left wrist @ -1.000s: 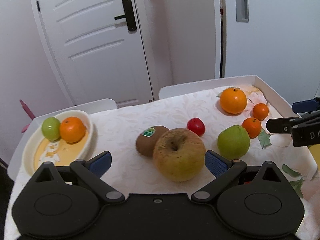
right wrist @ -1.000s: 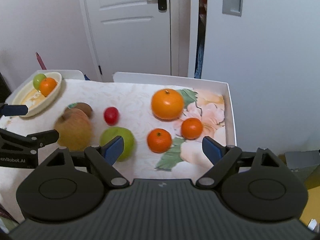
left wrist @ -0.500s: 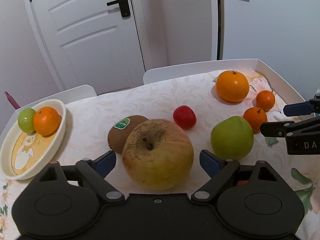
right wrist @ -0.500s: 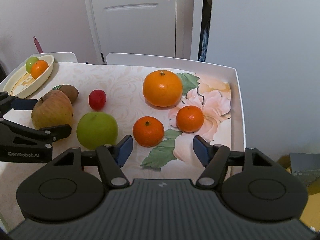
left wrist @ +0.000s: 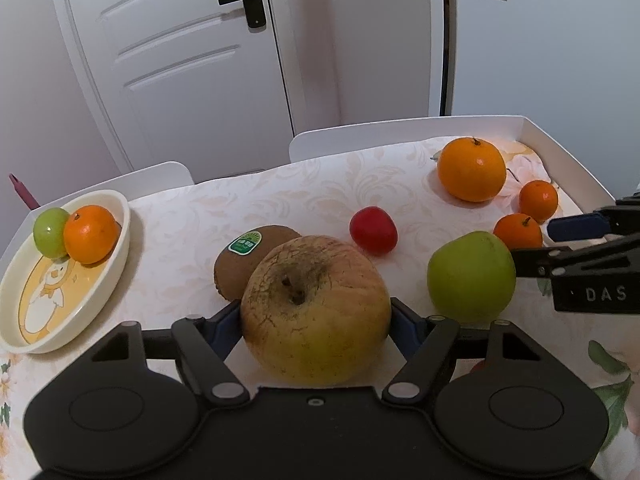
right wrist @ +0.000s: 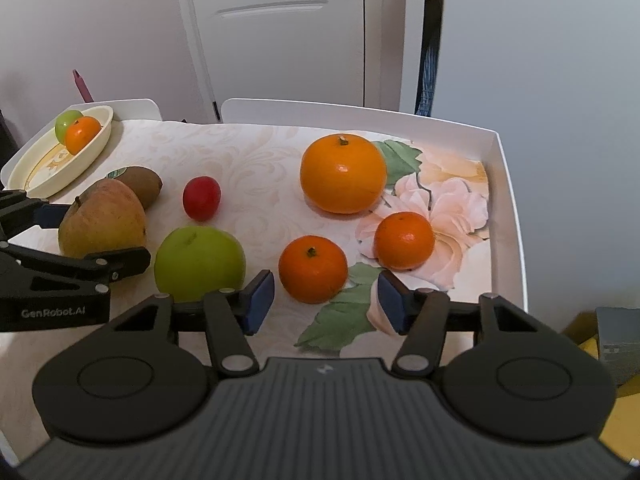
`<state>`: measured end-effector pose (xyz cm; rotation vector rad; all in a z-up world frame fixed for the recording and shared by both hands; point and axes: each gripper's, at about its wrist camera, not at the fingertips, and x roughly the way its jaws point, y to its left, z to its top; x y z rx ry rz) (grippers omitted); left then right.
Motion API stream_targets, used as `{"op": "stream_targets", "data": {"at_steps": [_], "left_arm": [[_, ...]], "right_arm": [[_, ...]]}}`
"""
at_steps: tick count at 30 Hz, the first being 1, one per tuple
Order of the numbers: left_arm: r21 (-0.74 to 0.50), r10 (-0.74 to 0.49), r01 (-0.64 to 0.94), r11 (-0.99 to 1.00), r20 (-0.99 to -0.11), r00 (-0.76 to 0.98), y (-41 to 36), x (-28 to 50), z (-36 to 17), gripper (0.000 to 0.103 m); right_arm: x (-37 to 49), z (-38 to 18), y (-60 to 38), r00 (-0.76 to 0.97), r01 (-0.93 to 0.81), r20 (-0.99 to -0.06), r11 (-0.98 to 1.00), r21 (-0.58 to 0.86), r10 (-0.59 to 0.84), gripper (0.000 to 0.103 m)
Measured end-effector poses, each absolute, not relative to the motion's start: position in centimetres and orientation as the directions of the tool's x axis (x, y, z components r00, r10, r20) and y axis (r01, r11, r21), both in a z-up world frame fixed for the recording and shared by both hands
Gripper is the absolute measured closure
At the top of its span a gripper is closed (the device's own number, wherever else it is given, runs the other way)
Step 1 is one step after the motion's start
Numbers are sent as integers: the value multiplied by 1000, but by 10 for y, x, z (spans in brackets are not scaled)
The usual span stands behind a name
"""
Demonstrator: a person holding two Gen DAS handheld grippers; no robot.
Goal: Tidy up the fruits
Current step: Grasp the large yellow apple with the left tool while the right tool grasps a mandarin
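Note:
A big yellow-brown apple point(left wrist: 316, 312) sits between the fingers of my left gripper point(left wrist: 316, 326), whose blue pads touch both of its sides; it also shows in the right wrist view point(right wrist: 102, 220). A kiwi point(left wrist: 250, 260) lies just behind it. My right gripper point(right wrist: 326, 300) is open, its pads either side of a small tangerine point(right wrist: 313, 269) and just short of it. A green apple point(right wrist: 199, 262), a red fruit point(right wrist: 201, 198), a large orange point(right wrist: 343, 178) and another tangerine point(right wrist: 404, 240) lie on the table. The cream plate point(left wrist: 120, 240) holds a small green fruit point(left wrist: 50, 232) and a tangerine point(left wrist: 91, 234).
The table has a raised white rim point(right wrist: 508, 208) along the right side and back. Two white chair backs point(left wrist: 360, 144) stand behind it, with a white door point(left wrist: 180, 60) beyond. The plate sits at the table's far left corner.
My left gripper has moved forward and closed around the big apple. My right gripper has moved forward and down toward the small tangerine, its jaws narrowed a little.

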<state>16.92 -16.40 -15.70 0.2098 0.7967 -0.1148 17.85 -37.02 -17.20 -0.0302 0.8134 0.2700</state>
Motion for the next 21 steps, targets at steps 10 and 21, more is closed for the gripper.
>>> {"op": "stream_targets", "data": {"at_steps": [10, 21], "left_arm": [[154, -13, 180, 972, -725, 688, -157, 162, -156, 25], [150, 9, 139, 979, -711, 703, -143, 147, -146, 25]], "right_arm": [[187, -177, -365, 654, -257, -720, 964, 74, 230, 41], [182, -167, -364, 668, -263, -711, 964, 51, 220, 50]]}}
